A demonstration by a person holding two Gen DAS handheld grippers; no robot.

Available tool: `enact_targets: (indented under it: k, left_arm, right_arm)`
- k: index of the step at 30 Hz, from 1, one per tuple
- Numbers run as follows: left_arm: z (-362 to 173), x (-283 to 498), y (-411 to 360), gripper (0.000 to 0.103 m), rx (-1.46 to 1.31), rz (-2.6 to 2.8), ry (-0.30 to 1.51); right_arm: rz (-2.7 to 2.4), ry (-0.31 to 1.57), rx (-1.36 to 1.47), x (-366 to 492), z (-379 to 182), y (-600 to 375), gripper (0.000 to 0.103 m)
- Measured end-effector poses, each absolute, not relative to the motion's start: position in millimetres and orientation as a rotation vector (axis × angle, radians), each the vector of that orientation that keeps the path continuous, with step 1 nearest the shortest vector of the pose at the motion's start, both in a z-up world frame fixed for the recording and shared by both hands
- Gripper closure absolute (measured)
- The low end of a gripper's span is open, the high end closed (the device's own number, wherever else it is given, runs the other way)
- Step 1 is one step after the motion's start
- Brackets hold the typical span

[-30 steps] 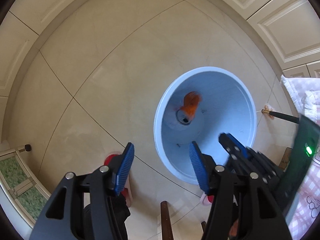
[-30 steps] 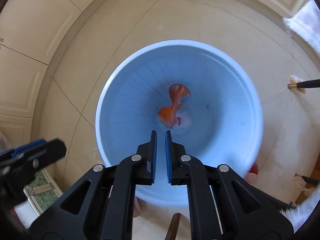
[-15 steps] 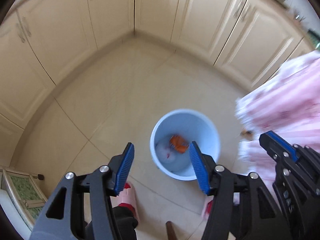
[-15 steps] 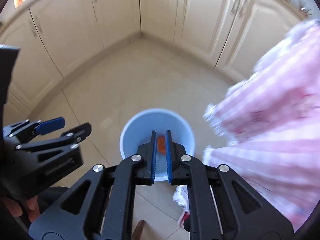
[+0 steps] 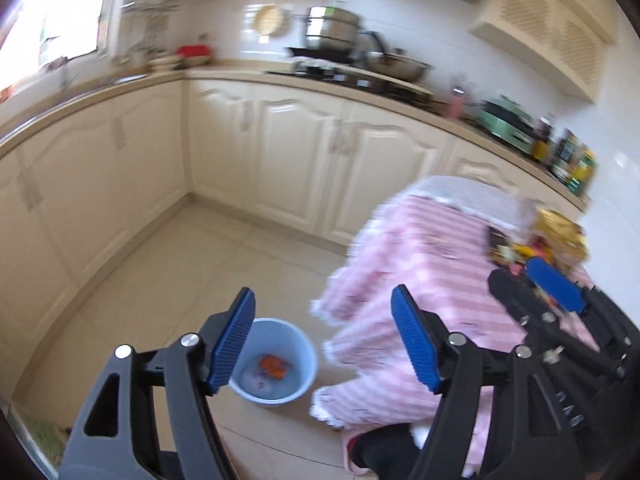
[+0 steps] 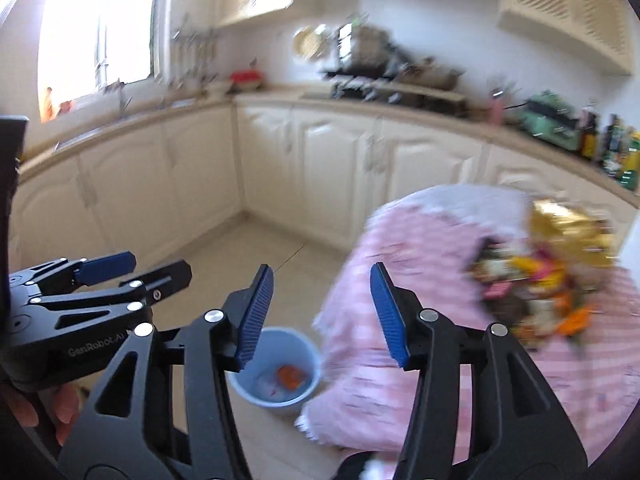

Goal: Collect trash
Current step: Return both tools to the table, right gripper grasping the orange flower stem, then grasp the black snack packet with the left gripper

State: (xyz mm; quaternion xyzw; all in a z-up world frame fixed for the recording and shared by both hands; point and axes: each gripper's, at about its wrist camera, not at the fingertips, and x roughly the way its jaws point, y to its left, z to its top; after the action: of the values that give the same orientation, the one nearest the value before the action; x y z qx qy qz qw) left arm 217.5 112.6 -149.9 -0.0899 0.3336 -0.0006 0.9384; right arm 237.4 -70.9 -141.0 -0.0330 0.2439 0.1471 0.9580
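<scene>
Right wrist view: right gripper (image 6: 322, 312) and left gripper (image 5: 322, 340) empty, jaws just opened wide; blue bin (image 6: 276, 368) lower centre; next, reach wrapper pile (image 6: 540, 276) at right

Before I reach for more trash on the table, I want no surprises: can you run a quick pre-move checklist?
1. Left tongs empty, jaws just opened wider: ok.
2. Right tongs empty, jaws just opened: ok.
3. Blue bin upright on the floor, orange wrapper inside: ok.
4. Trash pile on the pink tablecloth, ahead on the right: ok.
5. Which piece is easiest to grab: cannot tell, picture is blurred.
</scene>
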Motion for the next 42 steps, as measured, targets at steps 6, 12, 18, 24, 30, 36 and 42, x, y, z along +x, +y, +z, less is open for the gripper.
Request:
enact_targets:
  k: [6,12,18,24,30,36,42]
  left_arm:
    - [-143,225,36,0.034,-0.148,-0.195,0.726]
    - [-169,258,-24,0.034,-0.163,-0.322,0.83]
    - [-184,284,-54,0.034,-0.163,-0.359,0.89]
    - [-201,315,-68,0.034,-0.183,-0.338,0.928]
    - [-213,340,-83,0.034,-0.187,-0.327,0.939]
    - [-213,354,-99,0.034,-0.165,-0.326,0.915]
    - [-215,358,-112,0.034,-0.098,-0.324,0.887]
  right_arm:
    - [0.107,0.508,0.048,227,-140,-182,0.047]
    - [0.001,0.667,0.106,247,-163,-263,0.047]
    - [0.037,0.778,0.091,280,-190,-282,0.047]
    - [0.102,0.832,0.081,297,-204,-289,0.094]
    - [0.079,0.776,0.14,290,-203,-305,0.097]
    - [0.067,0.74,0.197,292,-199,-317,0.097]
    - [0.093,0.766,0.228,299,-202,-317,0.097]
